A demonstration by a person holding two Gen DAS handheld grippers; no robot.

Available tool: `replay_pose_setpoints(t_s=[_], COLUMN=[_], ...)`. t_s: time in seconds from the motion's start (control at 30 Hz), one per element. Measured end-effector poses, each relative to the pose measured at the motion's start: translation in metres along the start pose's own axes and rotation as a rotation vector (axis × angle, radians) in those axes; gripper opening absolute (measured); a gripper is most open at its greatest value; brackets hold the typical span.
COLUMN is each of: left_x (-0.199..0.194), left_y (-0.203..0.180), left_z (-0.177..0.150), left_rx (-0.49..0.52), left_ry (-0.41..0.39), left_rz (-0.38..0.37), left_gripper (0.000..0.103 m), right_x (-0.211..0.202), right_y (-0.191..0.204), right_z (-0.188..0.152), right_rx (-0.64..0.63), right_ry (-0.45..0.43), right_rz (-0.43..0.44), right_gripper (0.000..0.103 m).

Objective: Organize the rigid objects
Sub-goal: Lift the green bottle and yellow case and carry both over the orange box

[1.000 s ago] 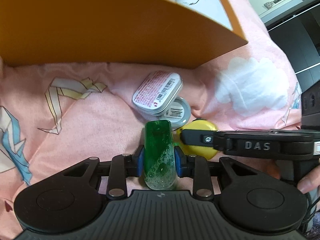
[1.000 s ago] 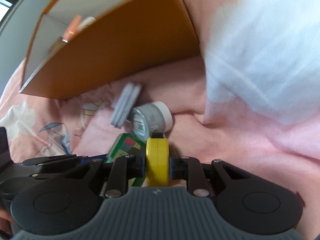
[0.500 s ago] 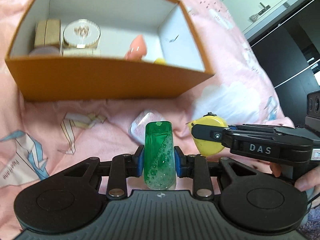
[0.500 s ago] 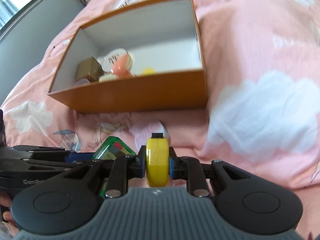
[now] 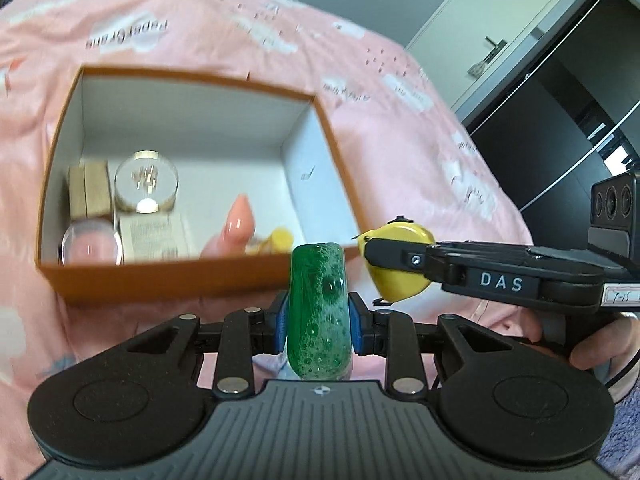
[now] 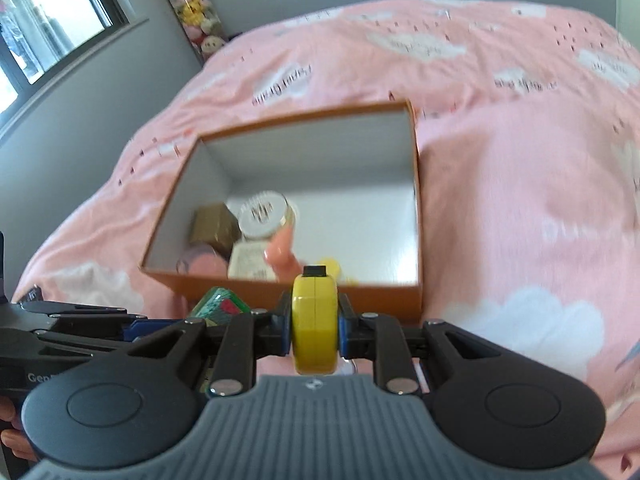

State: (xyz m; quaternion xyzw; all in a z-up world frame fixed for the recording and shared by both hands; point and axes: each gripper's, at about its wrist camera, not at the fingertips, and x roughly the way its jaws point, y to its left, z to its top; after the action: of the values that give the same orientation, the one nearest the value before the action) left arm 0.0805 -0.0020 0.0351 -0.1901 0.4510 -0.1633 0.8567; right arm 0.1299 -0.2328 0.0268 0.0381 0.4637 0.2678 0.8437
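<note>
Left gripper (image 5: 318, 318): jaws clenched on a green bottle (image 5: 318, 312), upright between the blue pads, foam inside.

Orange box (image 5: 160, 276): open, ahead of both sets of jaws, on a pink bedspread (image 5: 400, 120) printed with white clouds and the words "Paper Crane", seen upside down. Inside, left to right: tan box (image 5: 89, 190), pink round lid (image 5: 91, 247), clear round jar (image 5: 146, 186), white printed carton (image 5: 154, 236) with text too small to read, peach bottle (image 5: 236, 228), small yellow item (image 5: 276, 240).

Right gripper (image 6: 315, 330): jaws clenched on a yellow tape measure (image 6: 315, 326), held edge-on, black tab on top. In the left view it lies just right of the bottle, and the gripper's body reads "DAS". A hand (image 5: 600, 344) holds its handle.
</note>
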Motion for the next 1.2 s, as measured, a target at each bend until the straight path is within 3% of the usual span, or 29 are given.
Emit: replay_pose_setpoints(t_s=[0.27, 0.47, 0.83, 1.03, 1.2], left_x=[-0.005, 0.001, 0.061, 0.101, 0.118], left_y=[-0.009, 0.000, 0.044, 0.072, 0.088], left_z=[0.036, 0.065, 0.115, 0.114, 0.101], left_rx=[0.040, 0.050, -0.009, -0.051, -0.069], left_ry=[-0.094, -0.124, 0.000, 0.069, 0.071], left_rz=[0.013, 0.040, 0.115, 0.168, 0.189], left_gripper=[0.033, 0.033, 0.033, 0.033, 0.033], right_x=[-0.007, 0.010, 0.070, 0.106, 0.134], right_y=[0.006, 0.002, -0.012, -0.015, -0.019], right_z=[0.032, 0.056, 0.083, 0.085, 0.085], right_rx=[-0.004, 0.007, 0.020, 0.007, 0.017], right_ry=[-0.075, -0.080, 0.004, 0.069, 0.123], right_rz=[0.021, 0.012, -0.017, -0.019, -0.028], right_gripper=[0.019, 0.019, 0.019, 0.019, 0.019])
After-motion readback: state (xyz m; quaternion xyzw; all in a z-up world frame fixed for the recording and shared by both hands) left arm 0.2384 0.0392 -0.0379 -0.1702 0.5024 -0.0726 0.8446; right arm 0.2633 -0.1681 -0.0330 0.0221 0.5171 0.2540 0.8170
